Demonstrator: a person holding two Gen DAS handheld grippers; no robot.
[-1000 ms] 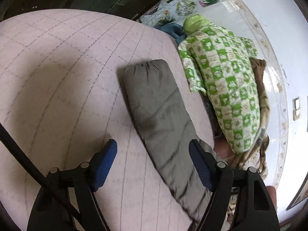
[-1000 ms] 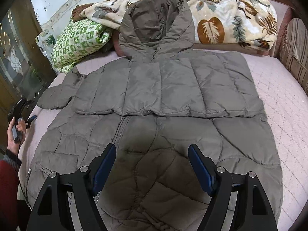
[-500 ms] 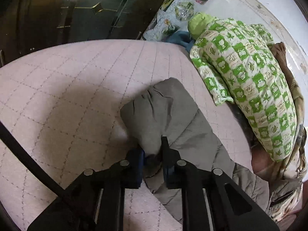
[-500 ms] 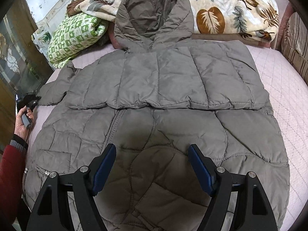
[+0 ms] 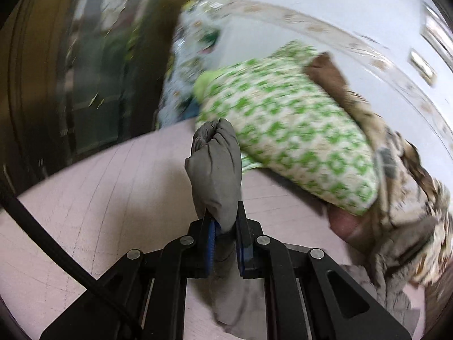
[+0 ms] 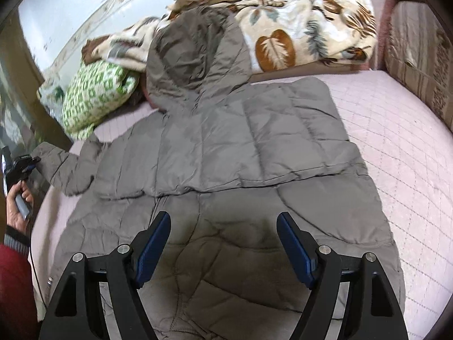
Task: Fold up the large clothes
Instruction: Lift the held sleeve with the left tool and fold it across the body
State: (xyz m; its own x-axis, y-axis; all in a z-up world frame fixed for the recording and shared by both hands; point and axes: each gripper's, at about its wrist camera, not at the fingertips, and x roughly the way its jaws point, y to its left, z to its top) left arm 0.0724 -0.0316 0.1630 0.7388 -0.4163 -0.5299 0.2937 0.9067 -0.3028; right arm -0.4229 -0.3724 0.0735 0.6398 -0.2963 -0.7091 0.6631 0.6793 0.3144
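Observation:
A grey hooded puffer jacket (image 6: 240, 147) lies spread on the pink quilted bed (image 6: 396, 147), hood toward the far pillows. One sleeve is folded across its chest. My left gripper (image 5: 225, 235) is shut on the cuff end of the other sleeve (image 5: 216, 170) and holds it lifted above the bed; it also shows at the far left of the right wrist view (image 6: 21, 167). My right gripper (image 6: 223, 243) is open and empty, hovering over the jacket's lower front.
A green-and-white patterned pillow (image 5: 288, 138) lies at the bed's head, also in the right wrist view (image 6: 93, 96). A leaf-print blanket (image 6: 297, 28) is piled behind the hood. A striped cushion (image 6: 419, 62) stands at the right. A dark cabinet (image 5: 70, 70) is beside the bed.
My left gripper closed on the sleeve cuff and has lifted it off the bed. My right gripper moved forward a little over the jacket and stayed open.

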